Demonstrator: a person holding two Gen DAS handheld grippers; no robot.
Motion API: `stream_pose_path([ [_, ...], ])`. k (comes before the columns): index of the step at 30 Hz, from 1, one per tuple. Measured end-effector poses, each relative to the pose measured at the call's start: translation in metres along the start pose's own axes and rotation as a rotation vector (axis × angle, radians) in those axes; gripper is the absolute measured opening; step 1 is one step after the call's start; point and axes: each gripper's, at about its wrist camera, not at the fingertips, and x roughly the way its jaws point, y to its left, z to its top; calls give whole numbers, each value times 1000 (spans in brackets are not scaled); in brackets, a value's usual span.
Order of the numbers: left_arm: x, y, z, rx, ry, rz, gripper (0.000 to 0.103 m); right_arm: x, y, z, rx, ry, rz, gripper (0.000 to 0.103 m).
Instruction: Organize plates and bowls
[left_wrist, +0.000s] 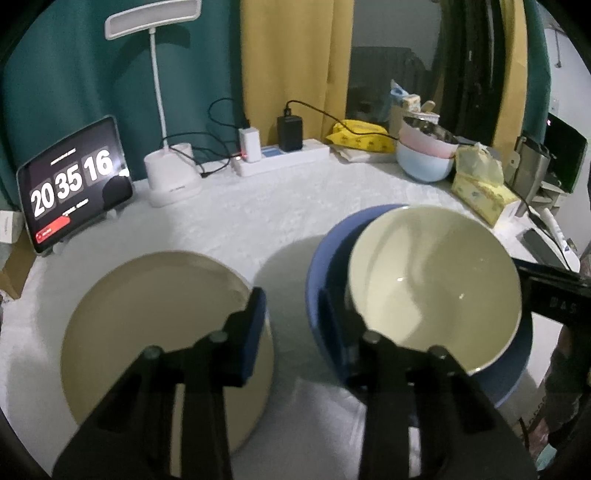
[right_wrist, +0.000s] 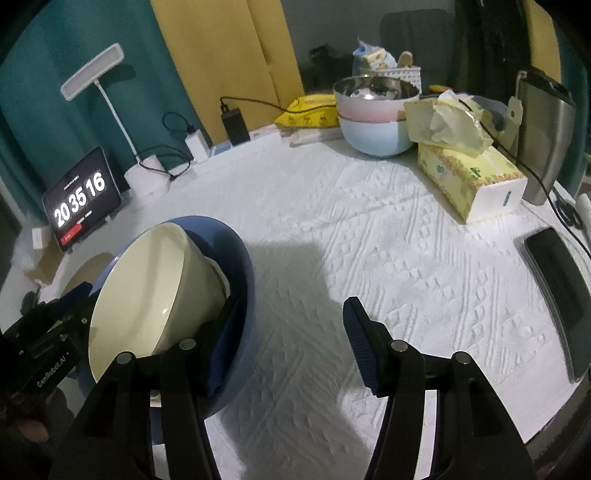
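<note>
Cream bowl (left_wrist: 436, 291) sits tilted inside blue bowl (left_wrist: 321, 266).

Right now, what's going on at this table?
A person with a handheld gripper in each hand is sorting dishes. A cream bowl sits tilted inside a blue bowl on the white tablecloth. The left gripper stands open between a cream plate and the blue bowl, one finger just inside its rim. The right gripper is open too, its left finger dipped into the blue bowl beside the cream one. No clamped grip shows.
</note>
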Motion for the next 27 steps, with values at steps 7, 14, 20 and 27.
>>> stream_pose_path([
  [7, -4, -8, 0, 11, -24, -32, 10, 0, 17, -1, -42, -30, 21, 19],
  [14, -5, -6, 0, -4, -22, -47, 10, -1, 20, -2, -24, -47, 22, 12],
  [20, -8, -6, 2, -22, -23, -57, 10, -5, 23, -4, -21, -48, 7, 12],
  [27, -7, -8, 1, -15, -17, -68, 10, -11, 20, -2, 0, -57, 4, 12],
])
